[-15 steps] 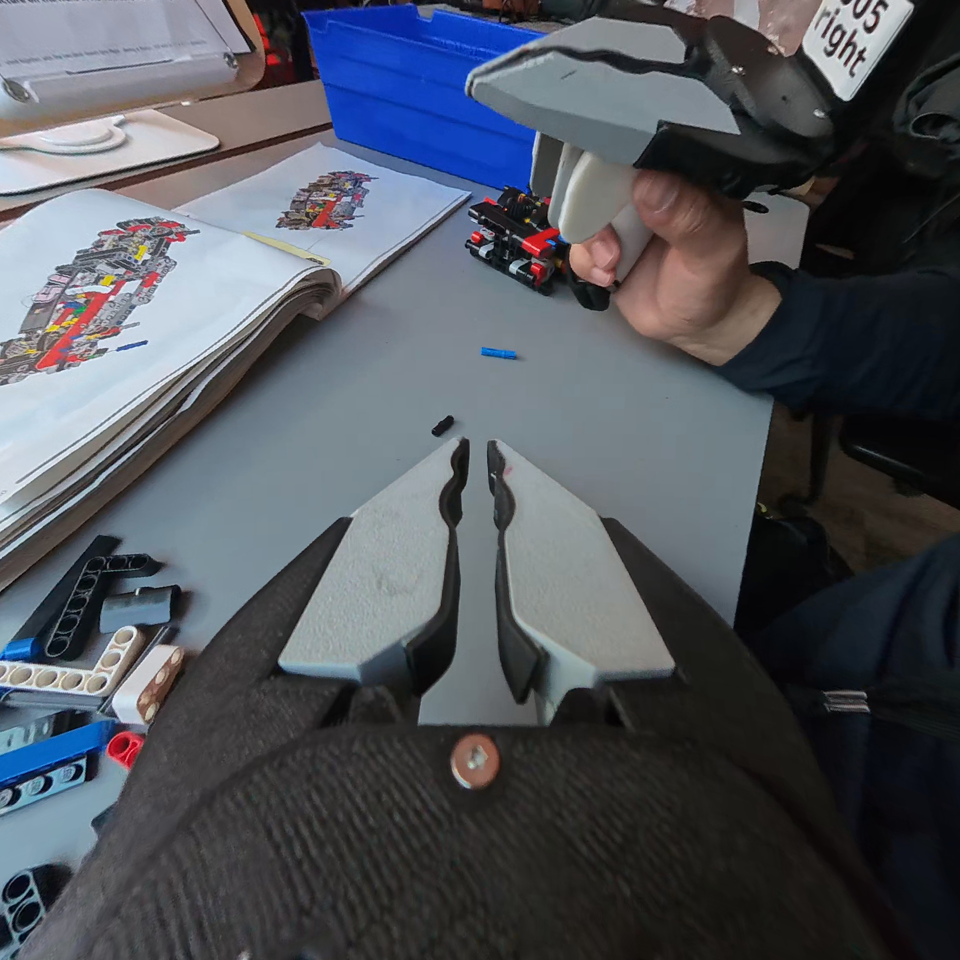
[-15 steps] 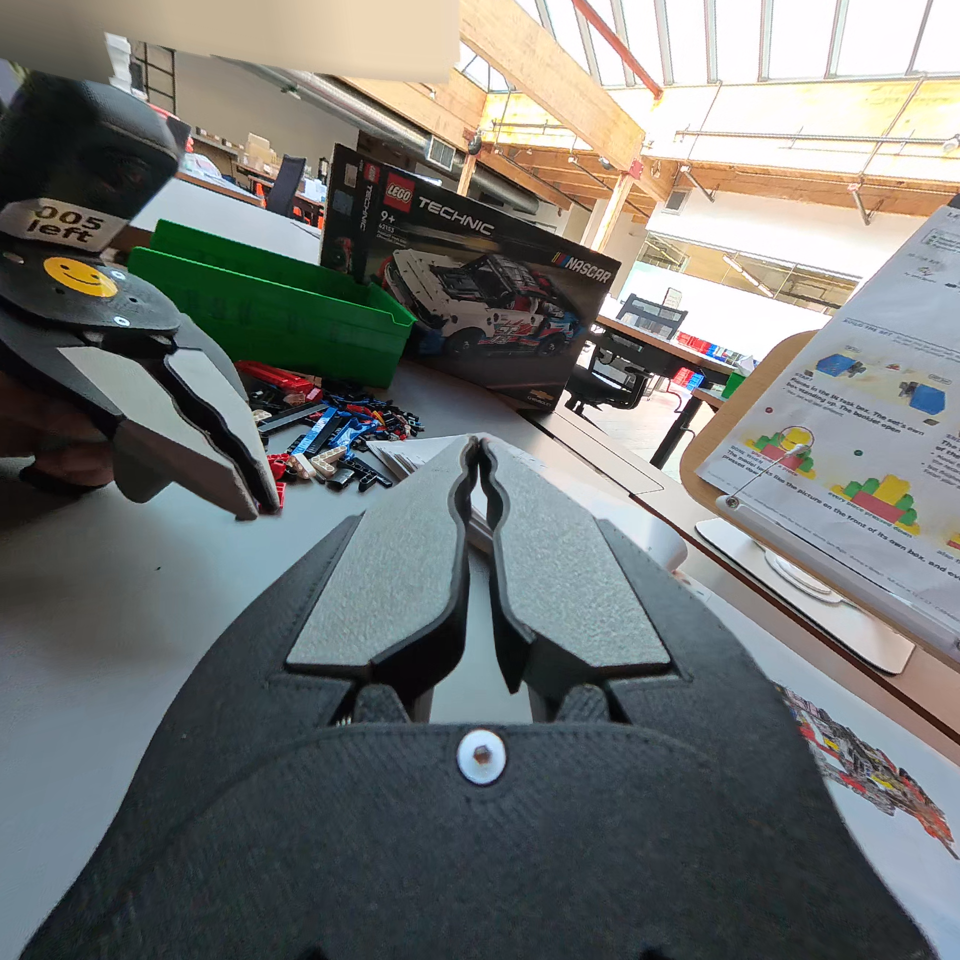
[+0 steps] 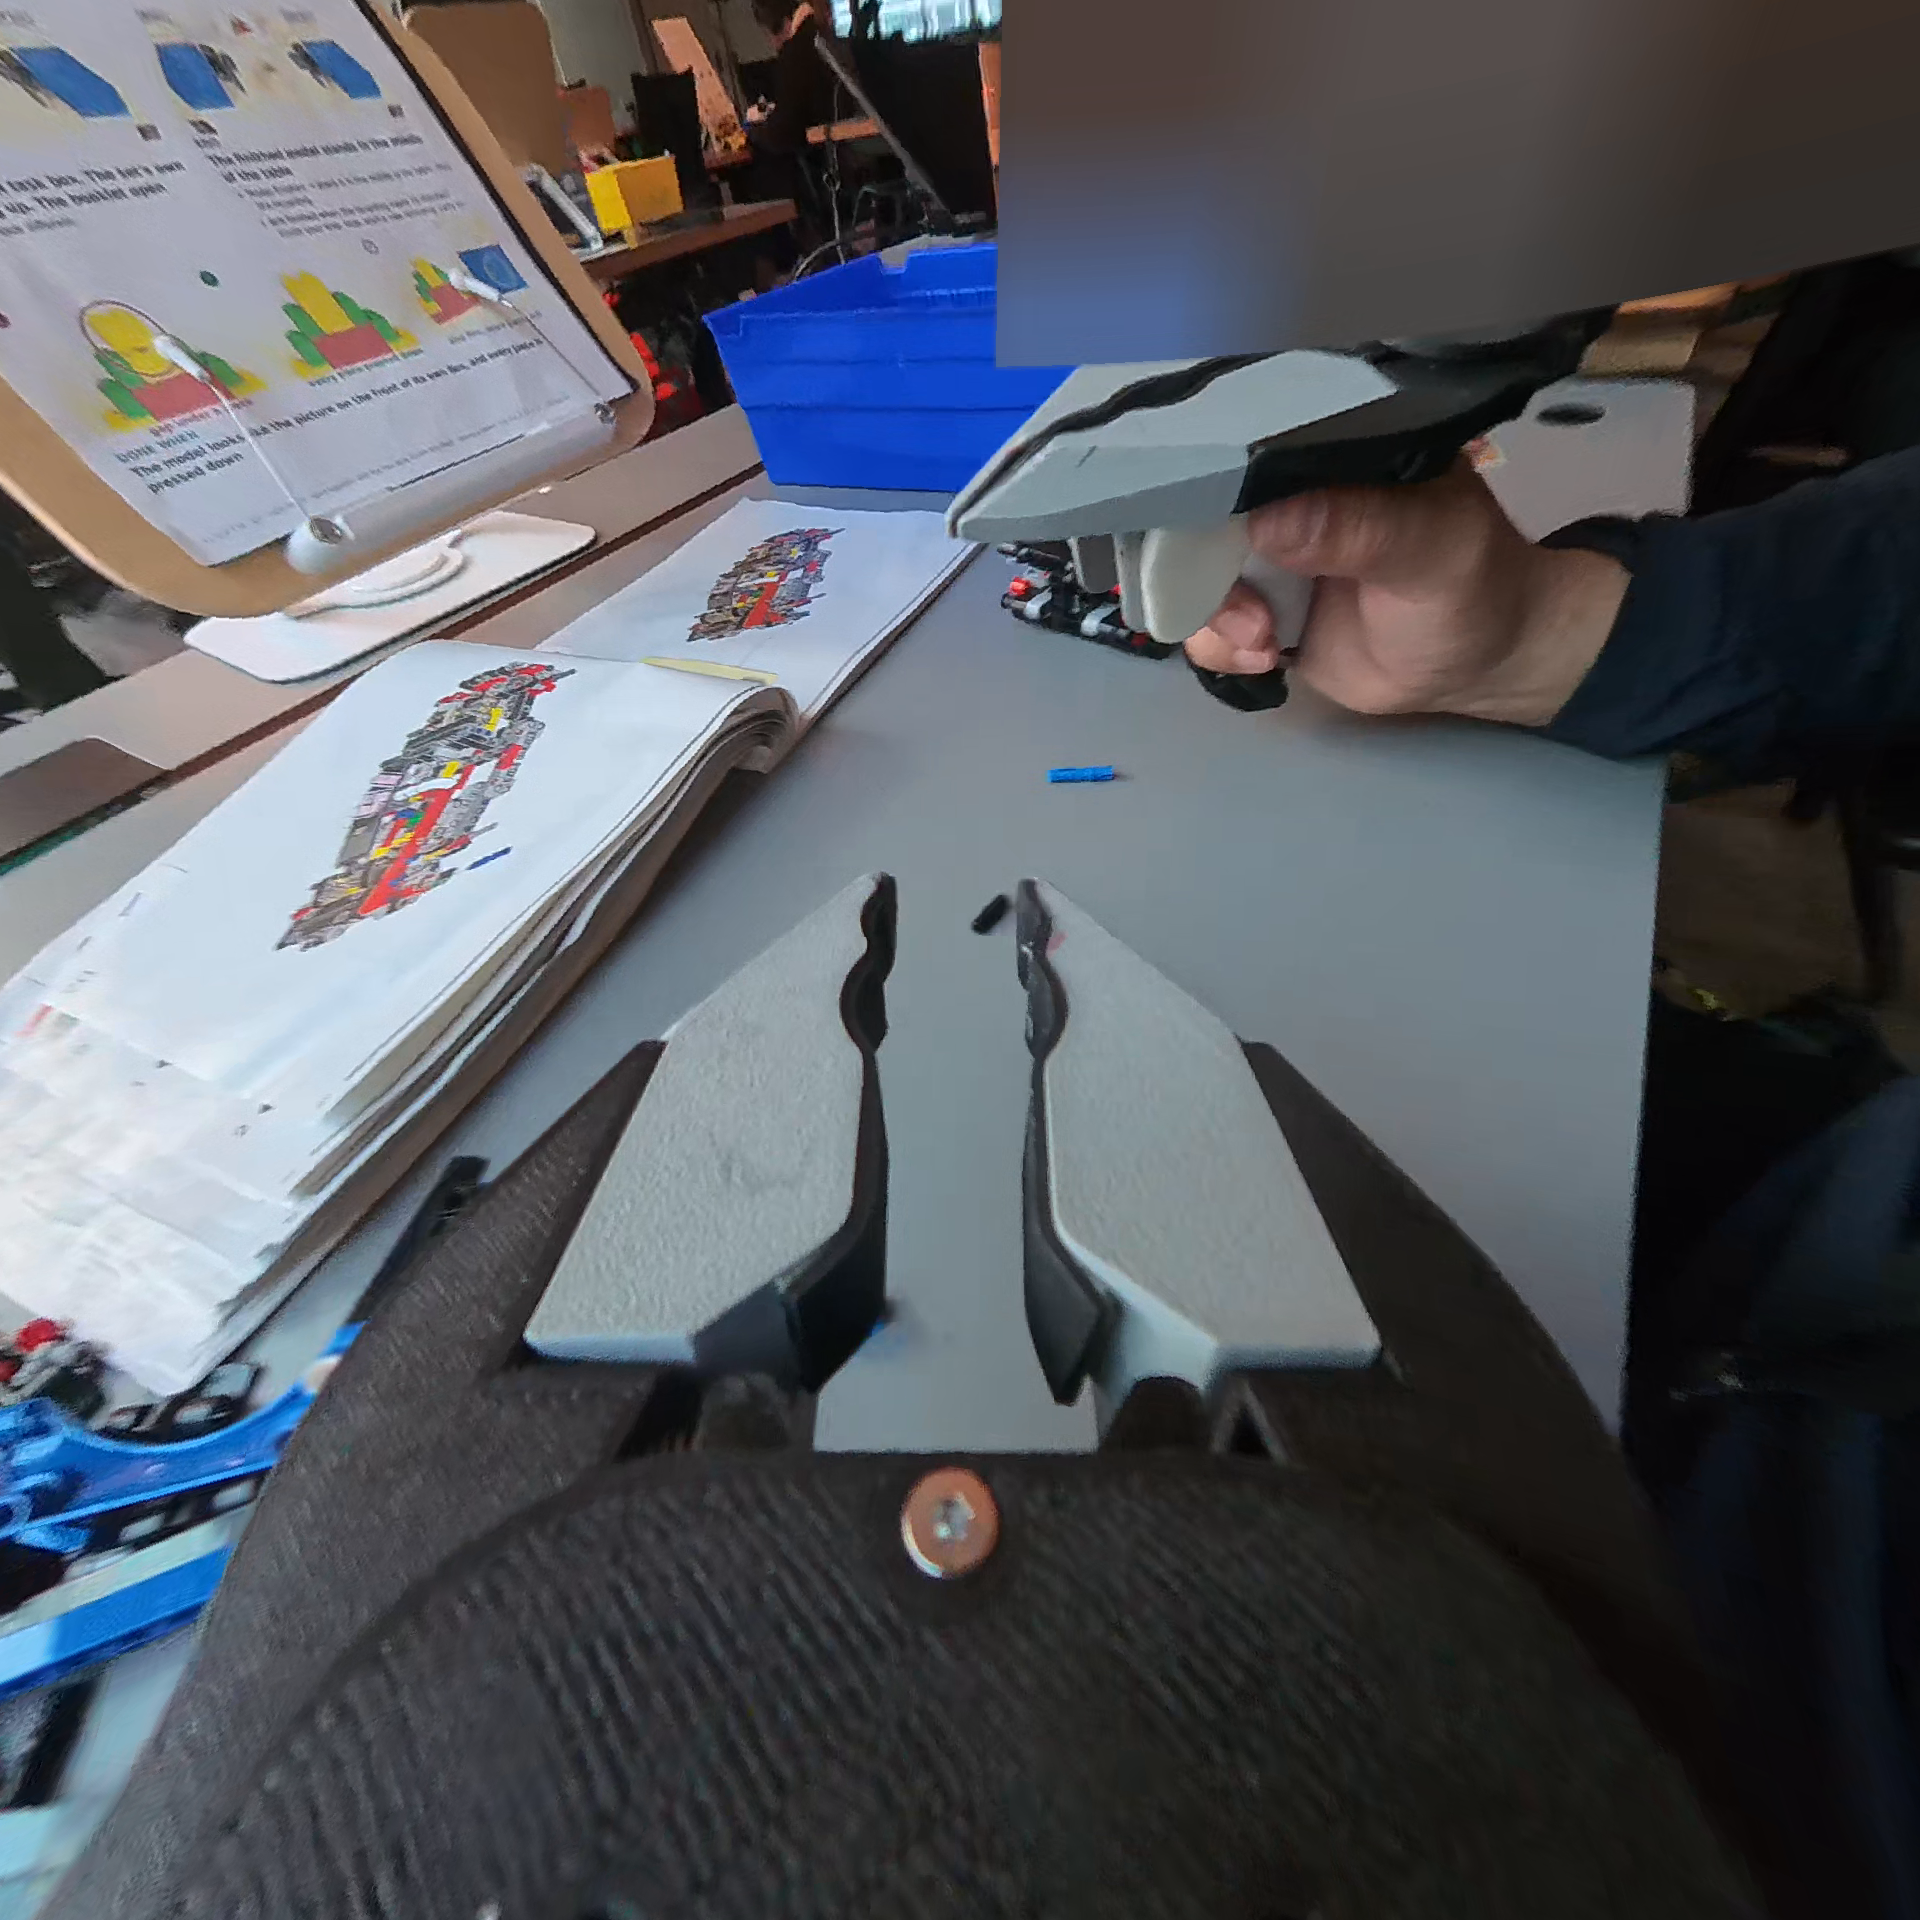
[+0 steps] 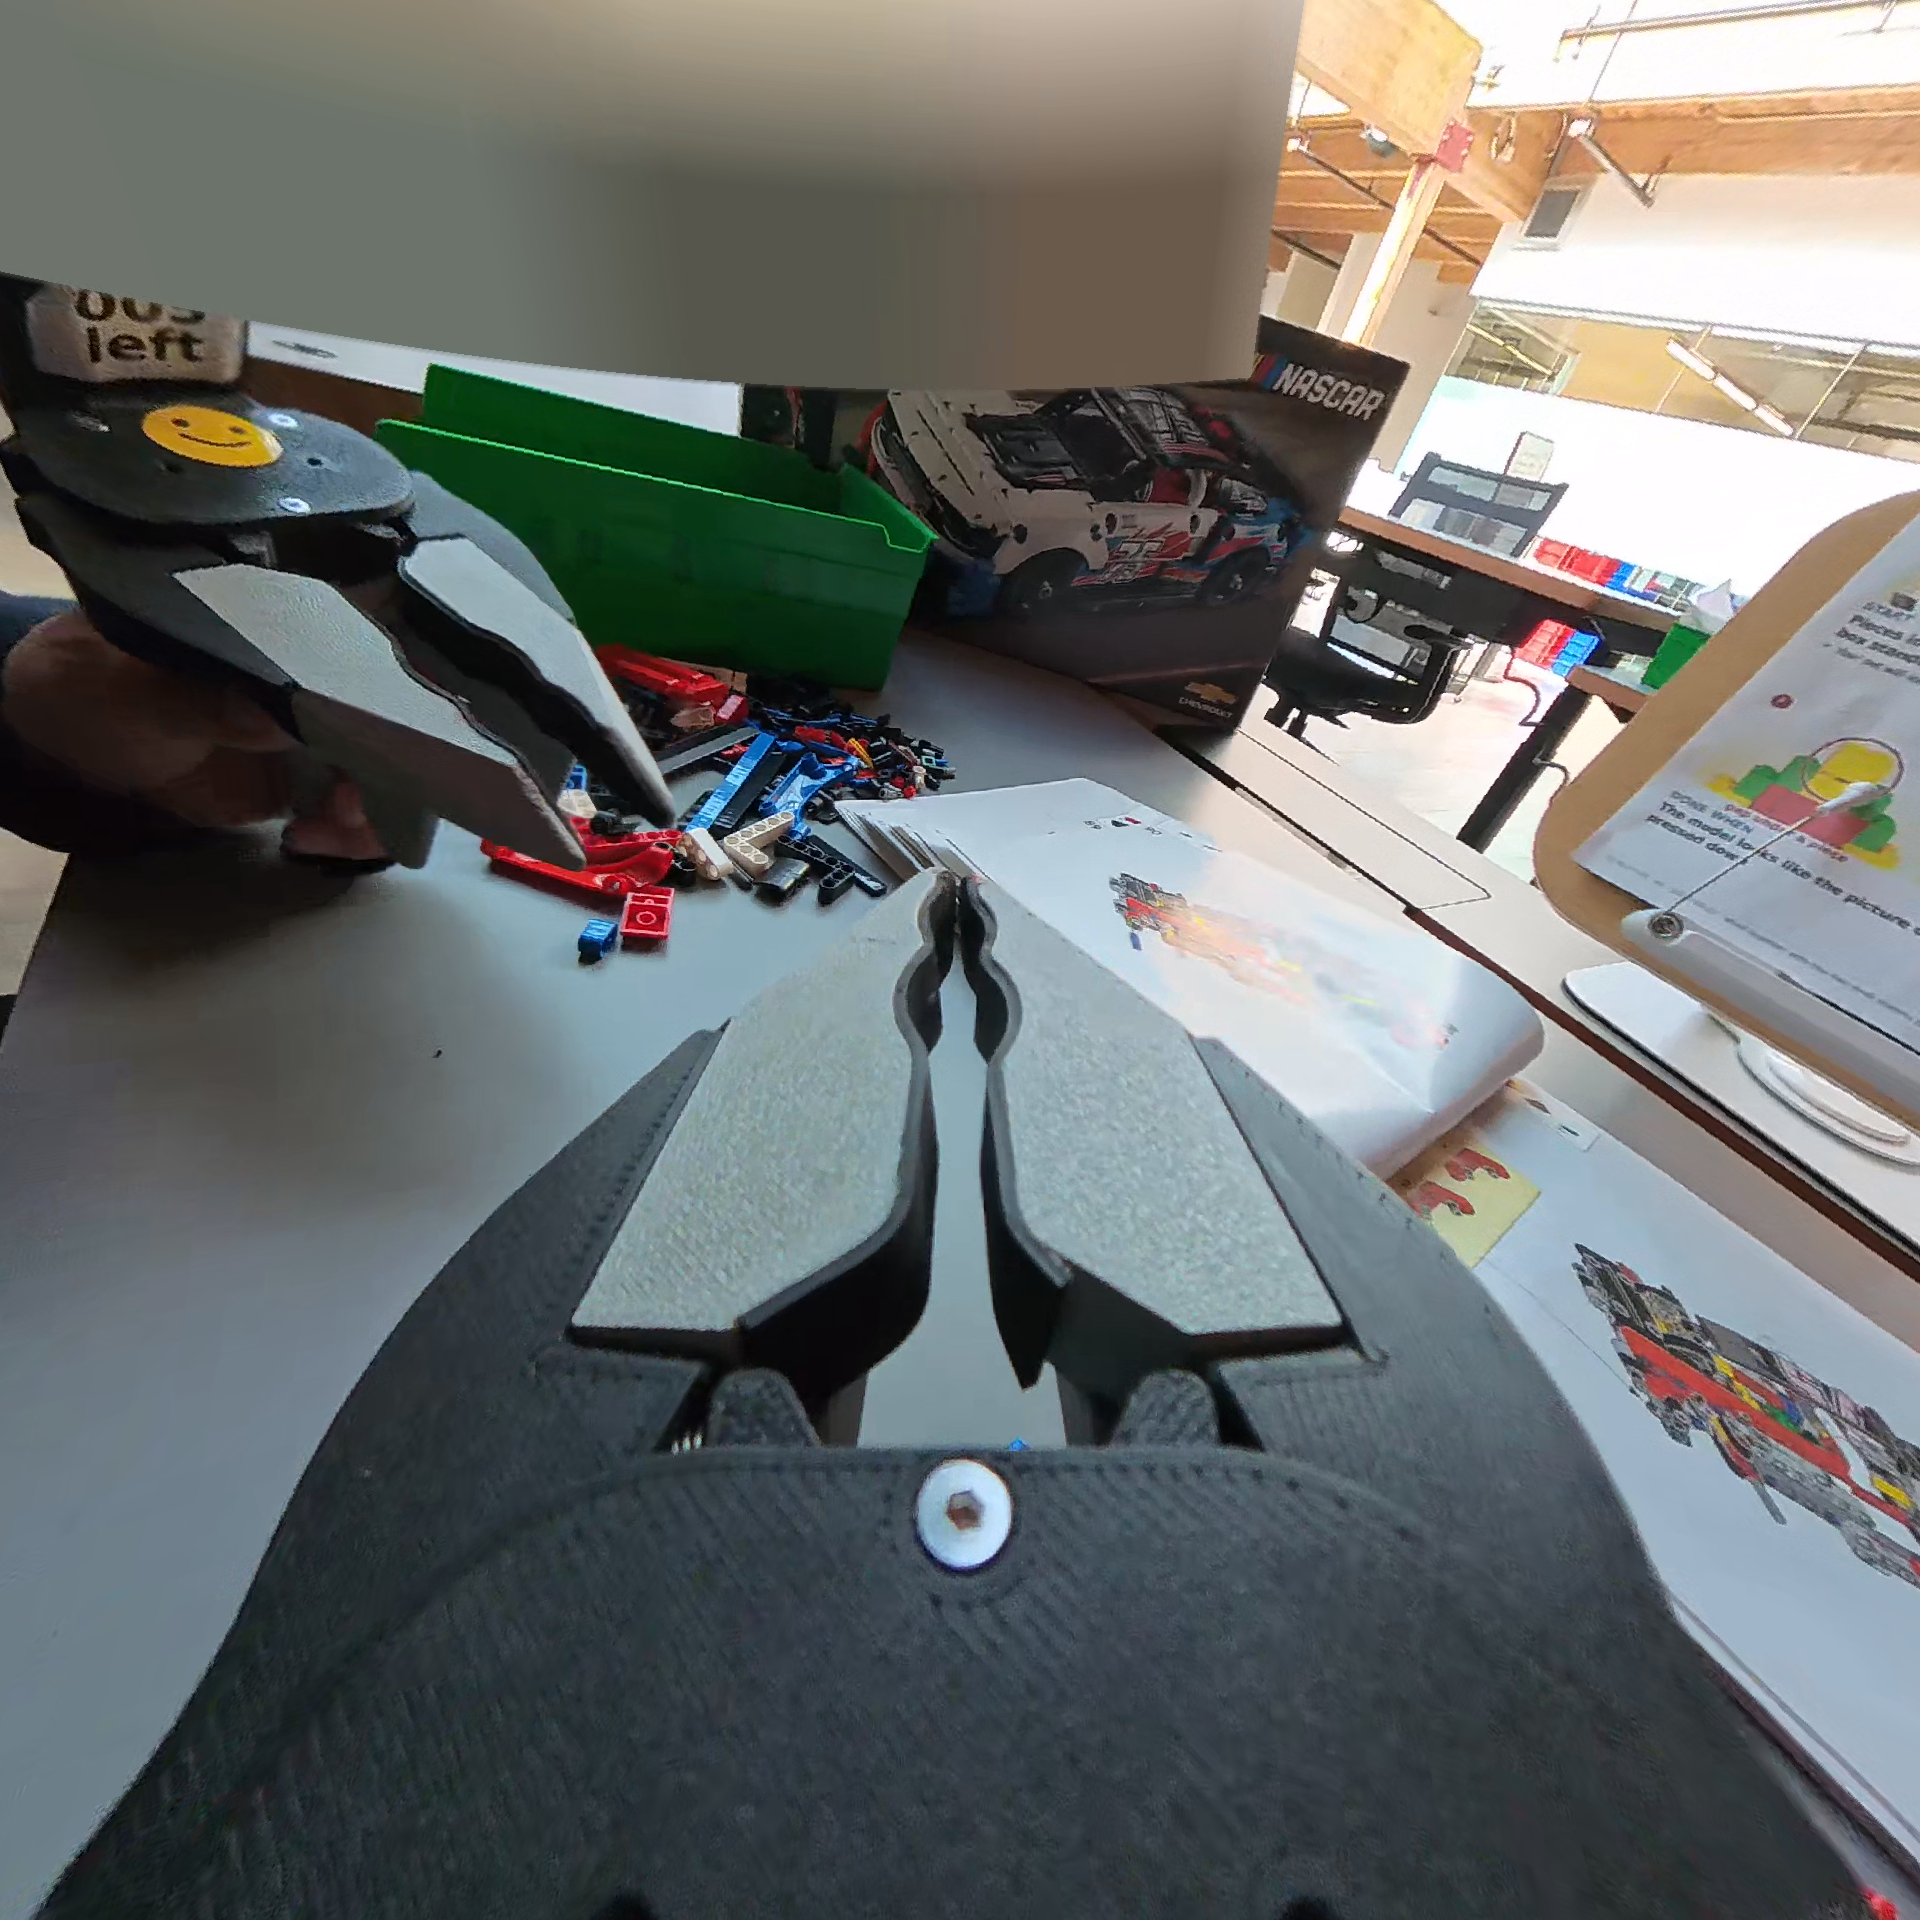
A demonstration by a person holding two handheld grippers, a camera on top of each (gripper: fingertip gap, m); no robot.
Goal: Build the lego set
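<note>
**Grey tabletop, two grippers and many small pieces**

Grey tabletop (image 3: pixel 1351 935) fills most of the left wrist view. The left gripper (image 3: pixel 951 904) has its fingers apart and holds nothing. A tiny black pin (image 3: pixel 989 914) lies on the tabletop between the fingertips, close to the right one, but it is hard to tell if that finger touches it. A small blue pin (image 3: pixel 1081 774) lies farther off, well apart from both grippers. The right gripper (image 4: pixel 958 894) has its fingers together, with nothing seen between them. A hand (image 3: pixel 1403 613) holds it up above the tabletop.

What could go wrong: the black pin is very small and round, so it could roll or pop away if a finger bumps it from the side. It could also slip out if the fingers pinch only its end.

The left wrist view shows the two pins, a blue bin (image 3: pixel 883 374) and a small built model (image 3: pixel 1070 613) behind the right gripper. The right wrist view shows none of these. It shows a green bin (image 4: pixel 675 540), a pile of loose pieces (image 4: pixel 769 790) and a toy car box (image 4: pixel 1122 540). Both views show the open booklet (image 3: pixel 416 883).
</note>
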